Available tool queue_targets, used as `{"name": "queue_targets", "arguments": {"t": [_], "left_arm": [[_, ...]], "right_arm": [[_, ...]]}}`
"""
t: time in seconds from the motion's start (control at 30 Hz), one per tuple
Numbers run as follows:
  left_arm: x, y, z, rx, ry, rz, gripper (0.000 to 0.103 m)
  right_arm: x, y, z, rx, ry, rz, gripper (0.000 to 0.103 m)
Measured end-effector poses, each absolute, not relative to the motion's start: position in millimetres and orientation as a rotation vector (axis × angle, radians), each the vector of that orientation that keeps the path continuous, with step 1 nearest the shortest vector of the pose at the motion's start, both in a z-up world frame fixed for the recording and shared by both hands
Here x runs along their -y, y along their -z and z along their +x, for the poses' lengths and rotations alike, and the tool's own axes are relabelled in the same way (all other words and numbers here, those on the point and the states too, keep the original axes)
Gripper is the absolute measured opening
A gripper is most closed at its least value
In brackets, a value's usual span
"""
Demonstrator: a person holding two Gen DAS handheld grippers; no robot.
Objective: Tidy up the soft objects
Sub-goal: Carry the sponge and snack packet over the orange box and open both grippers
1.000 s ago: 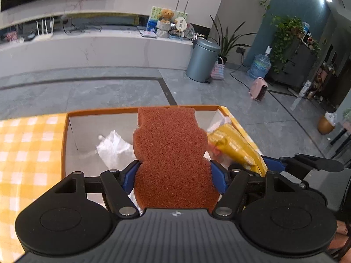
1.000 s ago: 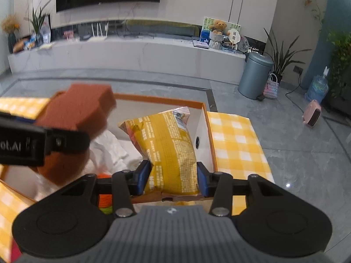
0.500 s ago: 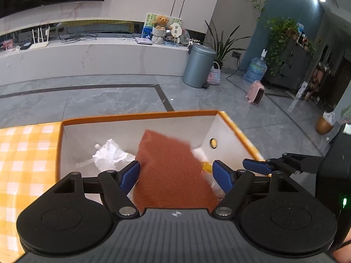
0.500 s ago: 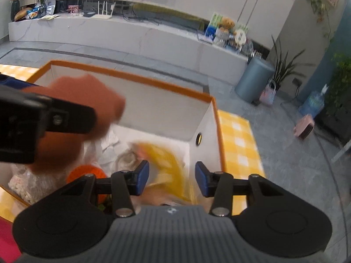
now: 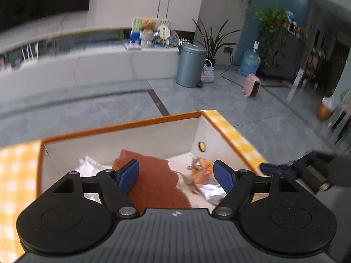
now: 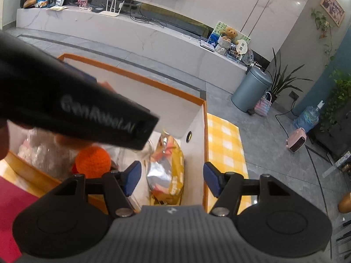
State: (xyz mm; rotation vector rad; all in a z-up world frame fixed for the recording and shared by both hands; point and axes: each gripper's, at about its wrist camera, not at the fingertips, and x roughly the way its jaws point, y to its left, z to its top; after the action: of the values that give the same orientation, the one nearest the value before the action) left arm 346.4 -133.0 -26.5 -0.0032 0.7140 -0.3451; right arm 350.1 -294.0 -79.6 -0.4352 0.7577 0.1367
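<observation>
Now, sponge: lying loose in the box, at 9 o'clock of the yellow snack bag.
Snack bag: dropped by the box's 3 o'clock wall.
Left gripper: spread wide, empty.
Right gripper: wide apart, empty (orange yarn ball lies at its 10 o'clock).
Advice: lift both straight up, clear of the rim, before swinging away.
</observation>
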Motion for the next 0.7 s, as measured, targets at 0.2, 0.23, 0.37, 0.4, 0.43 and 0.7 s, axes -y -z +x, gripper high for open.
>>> {"name": "queue_targets", "arguments": {"t": [0.2,0.23,0.37,0.4,0.43,0.7], "left_arm": [[131.7,18.6,340.1,-0.725,0.362,-0.073,0.103],[129.5,15.7,340.0,-0.722,0.373,-0.102,0.103],[114.7,2.2,330.6,-0.666,0.417,-0.221,0.103],[110.8,-1.3,327.7,-0.67,0.416,-0.241,0.103],[108.0,-5.4,325.5,-0.666,0.414,-0.252,0.103],[103.7,-51.0,266.1,-0.522,0.373,-0.105,0.103]], "right_arm": [[296.7,75.1,344.4,-0.758,-0.133,-0.423,0.064],[296.6,73.5,342.2,-0.757,-0.132,-0.418,0.064],[295.1,63.4,331.4,-0.743,-0.132,-0.419,0.065],[295.5,59.9,328.0,-0.737,-0.13,-0.421,0.065],[294.4,56.5,323.8,-0.73,-0.127,-0.421,0.065],[300.3,11.7,282.8,-0.643,-0.13,-0.359,0.071]]}}
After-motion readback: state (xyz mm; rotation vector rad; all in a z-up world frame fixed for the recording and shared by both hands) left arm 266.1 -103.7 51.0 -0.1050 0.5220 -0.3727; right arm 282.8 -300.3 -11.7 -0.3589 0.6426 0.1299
